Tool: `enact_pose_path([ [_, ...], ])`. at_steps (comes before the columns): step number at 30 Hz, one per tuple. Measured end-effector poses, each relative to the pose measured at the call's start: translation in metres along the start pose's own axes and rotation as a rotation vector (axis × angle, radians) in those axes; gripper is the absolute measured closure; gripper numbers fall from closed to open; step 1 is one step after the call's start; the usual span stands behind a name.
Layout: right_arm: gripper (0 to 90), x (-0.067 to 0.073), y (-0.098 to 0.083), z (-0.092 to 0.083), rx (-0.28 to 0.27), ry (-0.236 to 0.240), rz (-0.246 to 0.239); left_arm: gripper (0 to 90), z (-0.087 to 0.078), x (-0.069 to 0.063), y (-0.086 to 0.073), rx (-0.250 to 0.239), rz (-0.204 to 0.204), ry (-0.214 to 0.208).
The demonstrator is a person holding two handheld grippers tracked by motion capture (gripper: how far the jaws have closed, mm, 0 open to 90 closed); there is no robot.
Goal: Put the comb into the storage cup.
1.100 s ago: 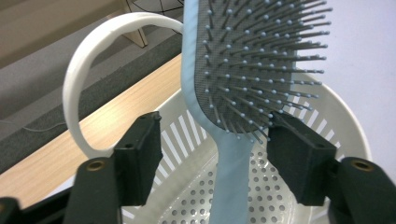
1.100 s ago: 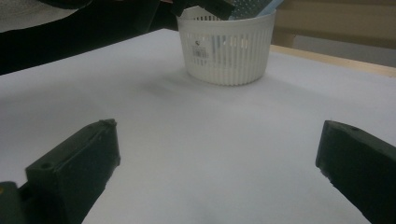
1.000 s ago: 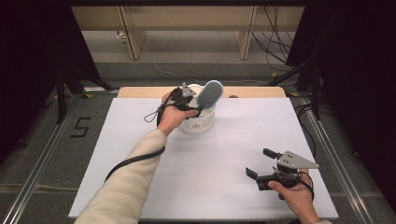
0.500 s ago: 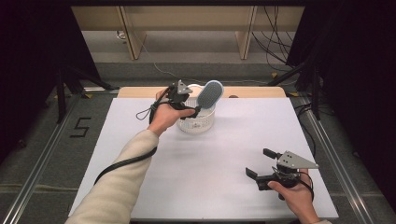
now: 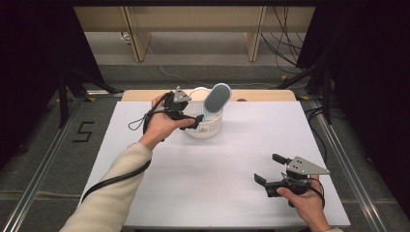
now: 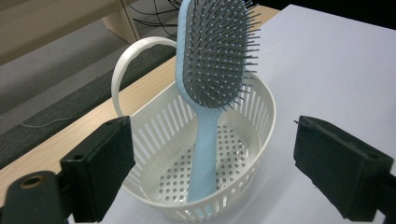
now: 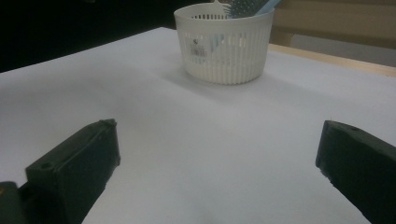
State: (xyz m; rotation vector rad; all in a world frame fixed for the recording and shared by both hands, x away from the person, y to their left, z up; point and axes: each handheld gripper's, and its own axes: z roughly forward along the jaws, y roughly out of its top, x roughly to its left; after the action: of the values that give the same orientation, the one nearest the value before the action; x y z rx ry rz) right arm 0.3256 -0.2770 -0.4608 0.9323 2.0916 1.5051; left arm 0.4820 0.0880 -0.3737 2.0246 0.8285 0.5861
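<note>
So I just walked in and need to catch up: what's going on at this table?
A person works with two handheld grippers. A blue hairbrush stands handle-down in a white slotted basket. The left gripper sits just beside the basket; its jaws have just been opening, nothing between them. The right gripper rests open on the white table, apart.

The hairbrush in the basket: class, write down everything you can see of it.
The hairbrush is pale blue and looks like plastic, with an oval head set with dark grey bristles and a long straight handle. It stands handle down in the white slotted basket, its end on the perforated floor, tilted so the head rises above the rim and leans against it. Nothing but the basket touches it; the left gripper sits in front of it with its jaws open and apart from it.
</note>
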Motion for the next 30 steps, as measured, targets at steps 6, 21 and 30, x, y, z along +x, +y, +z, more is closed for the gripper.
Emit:
enact_pose_path([
  [6, 0.4, 0.0, 0.0, 0.0, 0.001, 0.001, 0.002, 10.8, -0.011, 0.002, -0.013, 0.004, 0.003, -0.004],
  [21, 0.5, 0.0, 0.0, 0.001, 0.002, -0.003, 0.004, 10.8, -0.035, 0.004, -0.043, -0.015, -0.018, -0.007],
  [30, 0.5, 0.0, 0.0, 0.001, 0.003, -0.005, 0.007, 11.2, -0.041, 0.0, -0.051, -0.022, -0.023, -0.011],
])
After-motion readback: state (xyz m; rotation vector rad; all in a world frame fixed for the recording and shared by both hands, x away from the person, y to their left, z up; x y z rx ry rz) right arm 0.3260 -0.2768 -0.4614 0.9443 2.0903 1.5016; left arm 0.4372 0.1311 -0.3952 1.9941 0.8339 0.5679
